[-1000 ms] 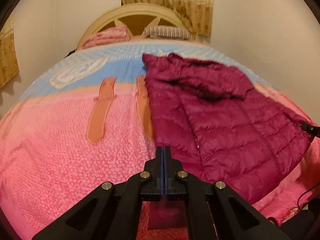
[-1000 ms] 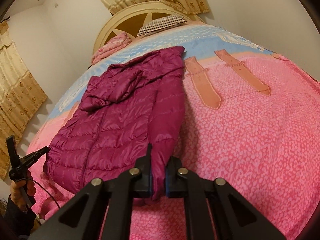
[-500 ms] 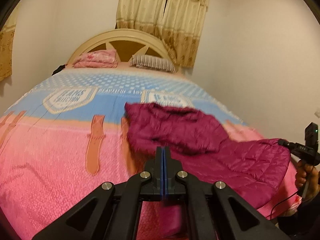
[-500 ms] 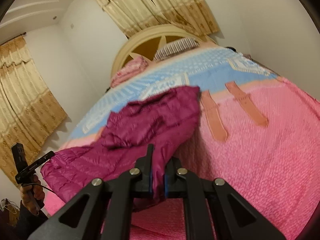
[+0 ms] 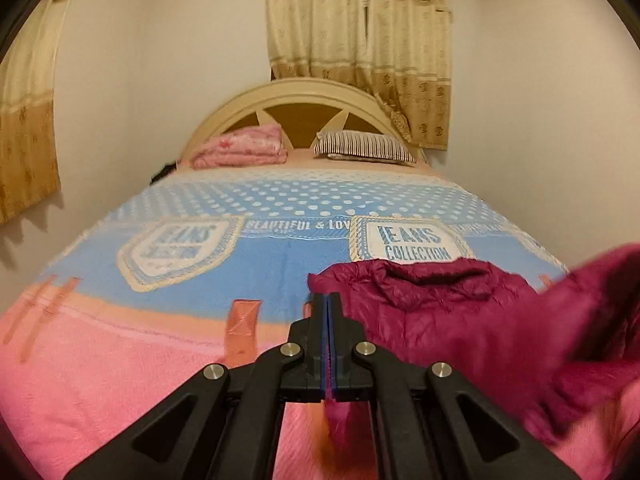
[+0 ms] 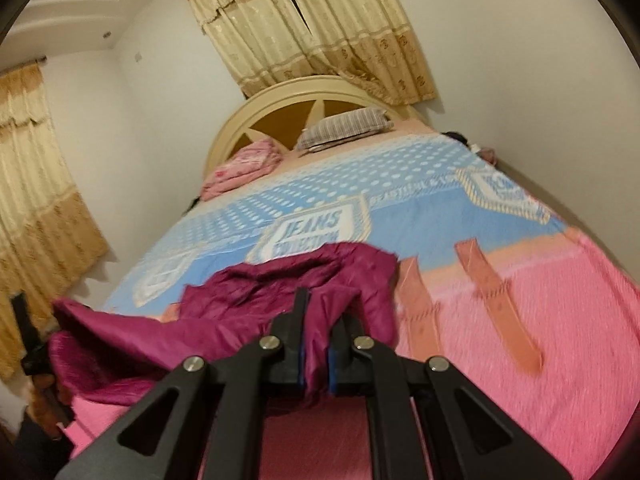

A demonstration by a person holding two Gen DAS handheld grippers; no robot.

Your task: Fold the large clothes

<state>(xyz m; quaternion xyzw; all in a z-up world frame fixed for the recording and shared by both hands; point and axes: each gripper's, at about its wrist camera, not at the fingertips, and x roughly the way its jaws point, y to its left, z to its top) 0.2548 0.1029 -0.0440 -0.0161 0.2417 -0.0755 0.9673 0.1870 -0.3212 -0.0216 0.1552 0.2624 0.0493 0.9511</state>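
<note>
A magenta quilted puffer jacket (image 5: 460, 312) lies partly on the pink and blue bedspread (image 5: 120, 360), its hem end lifted off the bed. My left gripper (image 5: 327, 304) is shut on the jacket's hem corner, and a bit of fabric hangs below the jaws. My right gripper (image 6: 316, 320) is shut on the other hem corner of the jacket (image 6: 248, 300), with fabric bunched between the fingers. The hood end rests on the blue part of the bedspread (image 6: 420, 216). The left gripper also shows at the left edge of the right wrist view (image 6: 28, 340).
A folded pink blanket (image 5: 240, 148) and a striped pillow (image 5: 364, 146) lie at the cream headboard (image 5: 304, 96). Curtains (image 5: 360, 40) hang behind the bed. White walls close in on both sides of the bed.
Both grippers have risen and carried the jacket's hem up and toward the headboard. The jacket no longer lies flat; its lower half is lifted and folding over the upper half.
</note>
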